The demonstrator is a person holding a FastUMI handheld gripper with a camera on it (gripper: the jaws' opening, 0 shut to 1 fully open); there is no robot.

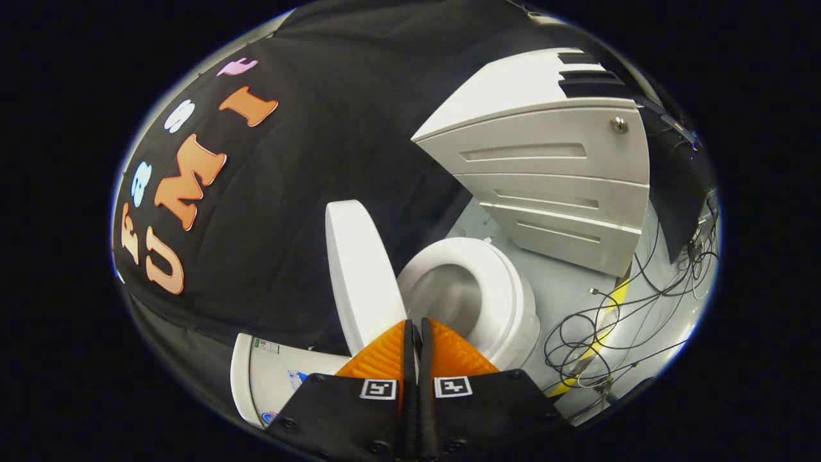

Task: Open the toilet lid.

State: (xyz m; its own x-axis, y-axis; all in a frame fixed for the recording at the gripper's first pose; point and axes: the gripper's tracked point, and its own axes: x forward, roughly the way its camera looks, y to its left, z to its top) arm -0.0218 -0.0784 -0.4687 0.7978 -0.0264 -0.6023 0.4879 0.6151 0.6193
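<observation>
Toilet lid (pixel 359 269) stands raised; gripper (pixel 417 333) fingers together, empty, above bowl (pixel 487 289).

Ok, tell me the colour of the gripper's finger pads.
Orange, ribbed pads on black bodies, seen in the gripper view; the gripper is shut and holds nothing.

The orange fingers (pixel 417 350) of the gripper (pixel 417 327) are covering the near rim of the toilet bowl (pixel 507 308) and the hinge end of the raised toilet lid (pixel 359 276), low in the frame's centre. Whether anything is lying pinched between the closed fingers is not showing. The gripper's body is hiding most of the toilet tank (pixel 269 378) at lower left. The white drawer cabinet (pixel 551 186) at upper right is losing its far corner in shadow. The cables (pixel 616 333) at lower right are tangling too finely to count
</observation>
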